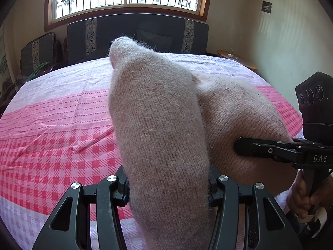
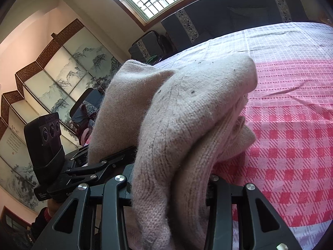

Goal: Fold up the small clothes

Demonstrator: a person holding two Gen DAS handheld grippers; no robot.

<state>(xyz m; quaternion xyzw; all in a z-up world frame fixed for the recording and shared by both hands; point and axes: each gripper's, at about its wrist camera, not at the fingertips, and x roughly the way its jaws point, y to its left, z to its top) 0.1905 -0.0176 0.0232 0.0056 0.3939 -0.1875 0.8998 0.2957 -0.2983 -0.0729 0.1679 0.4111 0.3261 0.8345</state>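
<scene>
A pale pink-beige knitted garment (image 1: 158, 120) is draped over my left gripper (image 1: 168, 185), which is shut on it; the knit hides the fingertips. The same garment (image 2: 187, 120) bunches in my right gripper (image 2: 170, 179), which is also shut on it. Both hold it lifted above the table. In the left wrist view the right gripper (image 1: 270, 152) comes in from the right edge, clamped on the garment's right part. In the right wrist view the left gripper (image 2: 93, 168) shows at the left, close beside mine.
A pink and white checked tablecloth (image 1: 58, 129) covers the table (image 2: 291, 125). A dark sofa (image 1: 137, 35) stands behind the far edge under a barred window. A round wooden item (image 1: 239, 61) sits at the far right. A painted folding screen (image 2: 47, 87) stands at the left.
</scene>
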